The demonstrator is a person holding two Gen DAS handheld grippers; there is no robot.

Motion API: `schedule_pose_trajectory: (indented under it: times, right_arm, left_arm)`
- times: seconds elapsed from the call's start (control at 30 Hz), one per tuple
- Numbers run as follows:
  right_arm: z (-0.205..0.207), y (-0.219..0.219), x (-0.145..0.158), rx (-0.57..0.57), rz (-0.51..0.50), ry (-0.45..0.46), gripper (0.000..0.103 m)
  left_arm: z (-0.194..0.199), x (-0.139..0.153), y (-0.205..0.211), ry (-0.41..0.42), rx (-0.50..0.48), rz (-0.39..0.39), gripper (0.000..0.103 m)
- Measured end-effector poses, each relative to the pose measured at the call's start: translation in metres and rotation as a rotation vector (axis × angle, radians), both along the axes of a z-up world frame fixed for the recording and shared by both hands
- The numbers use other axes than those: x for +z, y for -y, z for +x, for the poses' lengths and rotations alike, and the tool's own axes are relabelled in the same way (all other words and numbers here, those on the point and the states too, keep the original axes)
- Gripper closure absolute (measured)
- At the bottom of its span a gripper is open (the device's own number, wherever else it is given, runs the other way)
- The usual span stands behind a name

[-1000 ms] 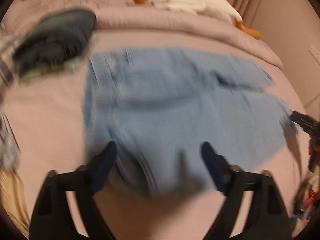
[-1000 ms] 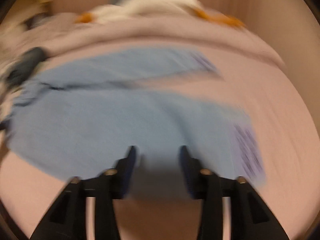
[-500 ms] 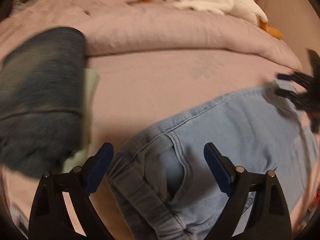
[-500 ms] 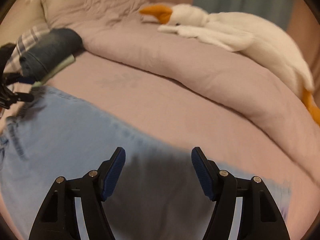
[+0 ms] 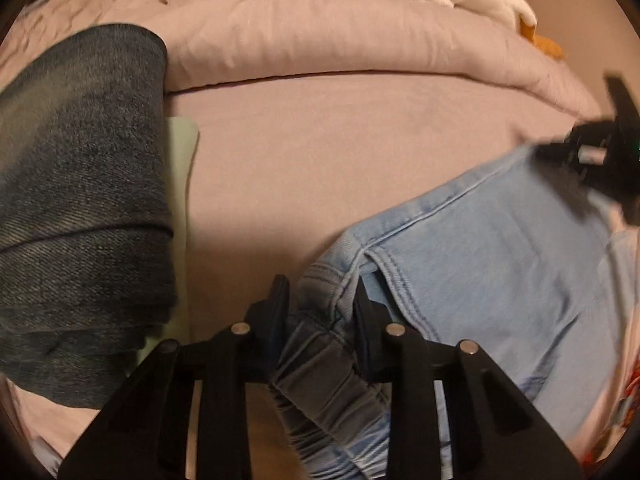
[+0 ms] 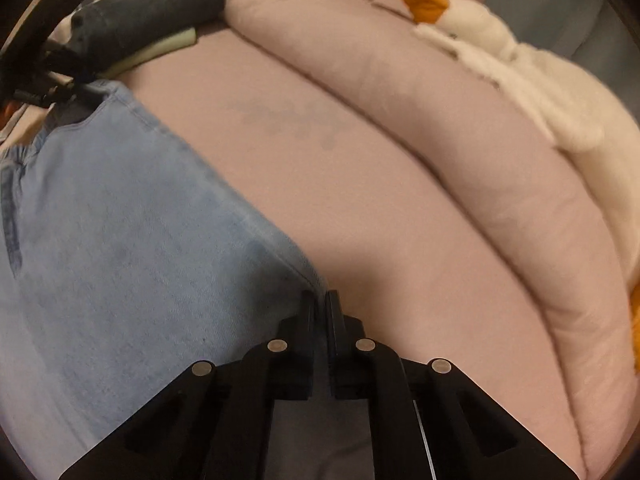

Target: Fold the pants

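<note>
We find the left tool (image 5: 320, 300) clamped on the bunched waistband of the jeans (image 5: 500, 264), the fabric gathered between its fingers. The right tool (image 6: 321, 306) is closed tight on the jeans' edge (image 6: 120, 240), at what we take to be the leg end; the hem itself is hidden. The jeans lie on the bed (image 5: 340, 152), stretching right of the left tool and left of the right tool. Ahead and left of the left tool sits a stack of folded dark denim (image 5: 80, 184); ahead of both, the duvet (image 5: 340, 40) with a plush goose (image 6: 540, 88) on it.

We judge both ends secured and a fold in hand, probably bringing one end over the other. The next move calls for lifting both ends together, keeping the cloth taut and edges aligned, then laying it flat before release. The risk is a slack middle creasing.
</note>
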State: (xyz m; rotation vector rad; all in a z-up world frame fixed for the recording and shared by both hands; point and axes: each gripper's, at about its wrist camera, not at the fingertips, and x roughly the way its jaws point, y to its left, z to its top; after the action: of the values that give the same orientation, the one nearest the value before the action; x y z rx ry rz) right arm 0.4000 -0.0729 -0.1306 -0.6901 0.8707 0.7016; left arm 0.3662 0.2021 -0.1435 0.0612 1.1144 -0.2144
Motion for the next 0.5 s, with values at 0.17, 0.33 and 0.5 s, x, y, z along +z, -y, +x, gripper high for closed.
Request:
schedule_pose_trajectory:
  times: [0.17, 0.33, 0.5]
  right_arm:
    - [0.007, -0.015, -0.026, -0.027, -0.087, 0.021, 0.098]
    - [-0.019, -0.012, 0.011, -0.078, -0.069, 0.169, 0.099]
    - [-0.085, 0.010, 0.081, -0.053, -0.038, 0.385, 0.099]
  left_arm:
    - [0.006, -0.010, 0.015, -0.020, 0.008, 0.069, 0.070]
    - [-0.022, 0.031, 0.031, 0.115, 0.026, 0.145, 0.074]
    - [-0.087, 0.091, 0.045, 0.337, -0.037, 0.199, 0.074]
